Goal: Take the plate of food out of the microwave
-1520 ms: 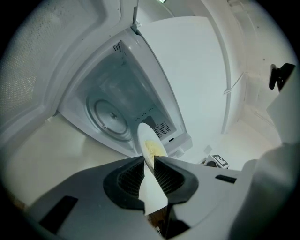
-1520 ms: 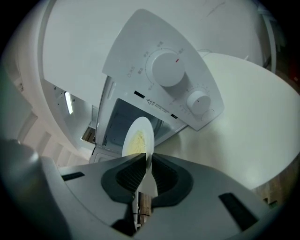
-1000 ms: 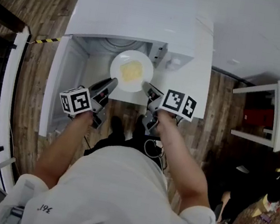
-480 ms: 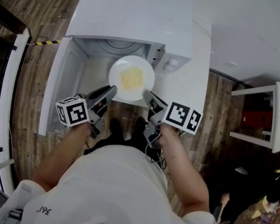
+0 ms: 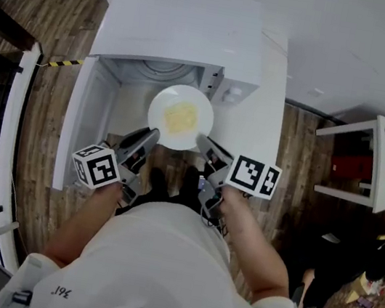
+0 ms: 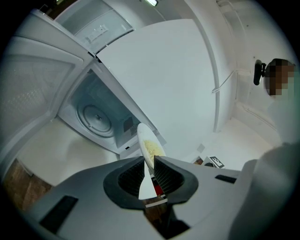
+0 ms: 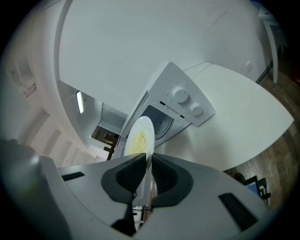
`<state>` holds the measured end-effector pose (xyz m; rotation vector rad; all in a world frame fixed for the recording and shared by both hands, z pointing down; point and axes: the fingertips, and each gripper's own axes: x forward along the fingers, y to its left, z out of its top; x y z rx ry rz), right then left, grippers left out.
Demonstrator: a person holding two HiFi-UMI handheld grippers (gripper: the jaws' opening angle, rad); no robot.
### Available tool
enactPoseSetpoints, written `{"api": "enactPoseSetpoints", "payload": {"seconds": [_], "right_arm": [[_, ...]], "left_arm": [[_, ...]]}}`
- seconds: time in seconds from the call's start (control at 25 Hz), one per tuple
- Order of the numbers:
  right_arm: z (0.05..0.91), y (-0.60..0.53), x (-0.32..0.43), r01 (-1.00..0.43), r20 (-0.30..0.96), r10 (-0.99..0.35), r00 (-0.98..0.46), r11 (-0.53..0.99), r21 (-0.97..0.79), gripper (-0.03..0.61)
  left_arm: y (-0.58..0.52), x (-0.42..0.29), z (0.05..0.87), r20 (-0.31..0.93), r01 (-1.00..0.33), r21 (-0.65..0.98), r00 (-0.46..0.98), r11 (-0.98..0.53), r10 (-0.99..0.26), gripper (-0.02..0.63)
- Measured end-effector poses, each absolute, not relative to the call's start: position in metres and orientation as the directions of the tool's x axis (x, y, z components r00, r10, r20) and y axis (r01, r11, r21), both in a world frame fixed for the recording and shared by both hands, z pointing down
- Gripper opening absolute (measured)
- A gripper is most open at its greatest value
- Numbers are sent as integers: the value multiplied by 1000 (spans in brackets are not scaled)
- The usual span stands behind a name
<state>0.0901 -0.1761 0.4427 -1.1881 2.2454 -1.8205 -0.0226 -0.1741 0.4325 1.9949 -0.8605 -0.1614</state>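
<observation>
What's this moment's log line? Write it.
left hand-held gripper: shut on plate | right hand-held gripper: shut on plate | plate with food outside open microwave

Open microwave door (image 5: 78,122) walls the left side; control panel (image 5: 234,91) bounds the right; plate (image 5: 180,116) fronts the cavity (image 5: 164,72) mouth.

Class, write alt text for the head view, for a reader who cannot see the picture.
Seen from above, a person holds a white plate of yellow food in front of an open white microwave, the left claw and right claw each clamped on the plate's near rim. Wooden floor lies on both sides.
</observation>
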Motion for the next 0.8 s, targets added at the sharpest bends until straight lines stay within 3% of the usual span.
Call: {"api": "enactPoseSetpoints", "payload": {"seconds": [0.8], "right_arm": [[361,-290,87,-568,363,-592,-719,201,-798,35]], "left_arm": [[-283,-24,357,152,-526,739,739,-421,-656,67]]}}
